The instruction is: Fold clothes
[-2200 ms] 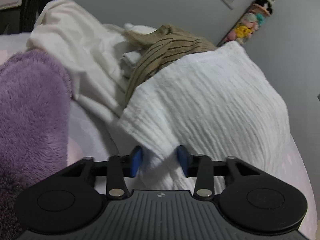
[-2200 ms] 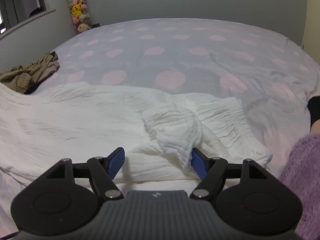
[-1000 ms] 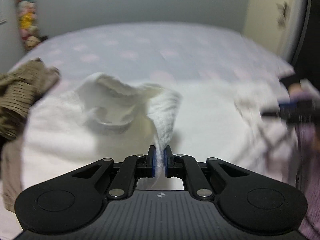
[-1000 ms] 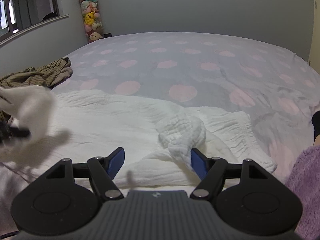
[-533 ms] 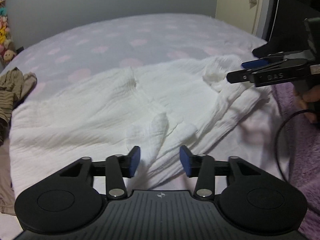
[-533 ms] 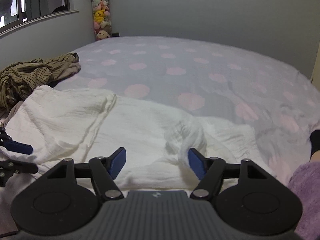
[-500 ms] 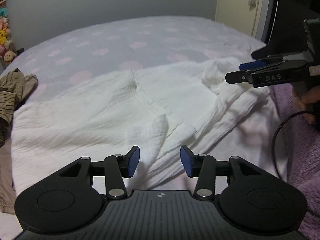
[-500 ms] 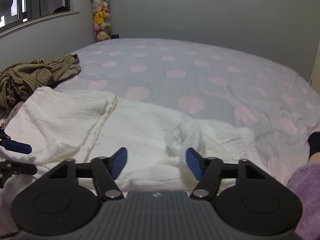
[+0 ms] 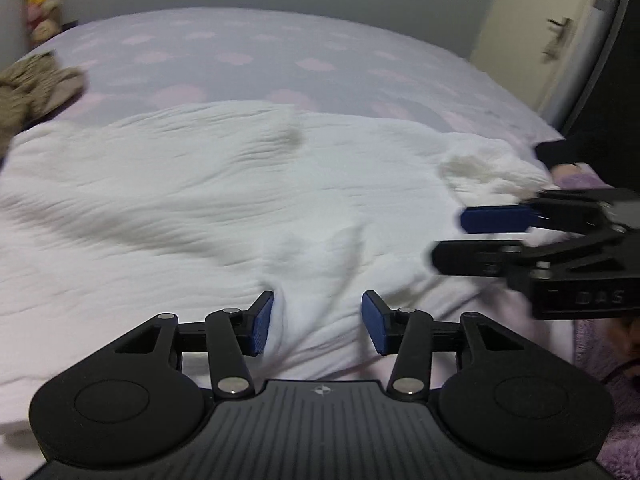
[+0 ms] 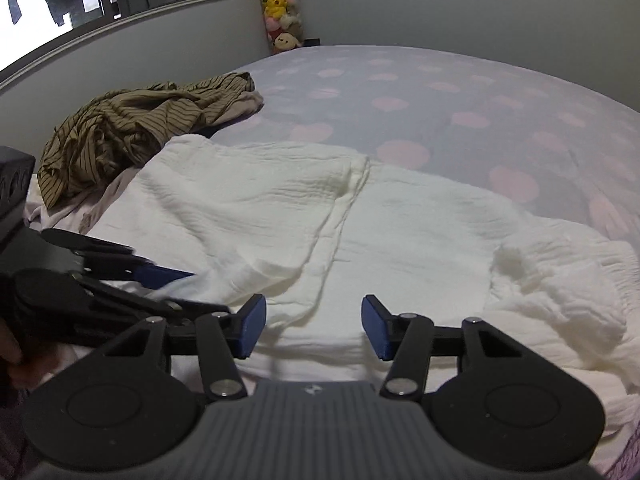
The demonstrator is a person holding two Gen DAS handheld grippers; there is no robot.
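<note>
A white crinkled garment (image 9: 208, 200) lies spread on the bed, its left part folded over the middle (image 10: 256, 216). My left gripper (image 9: 317, 322) is open and empty, low over the garment's near edge. My right gripper (image 10: 313, 326) is open and empty over the same near edge. Each gripper shows in the other's view: the right one at the right of the left wrist view (image 9: 492, 236), the left one at the left of the right wrist view (image 10: 168, 284). They are close together.
A brown striped garment (image 10: 132, 128) lies crumpled at the far left of the bed. The bed sheet (image 10: 460, 100) is lilac with pink dots. Plush toys (image 10: 280, 8) hang in the far corner. A purple fleece sleeve (image 9: 604, 360) is at the right.
The left gripper carried a fold of the white garment across, then opened and let it go. The right gripper has moved left off the bunched cuff, toward the left gripper.
</note>
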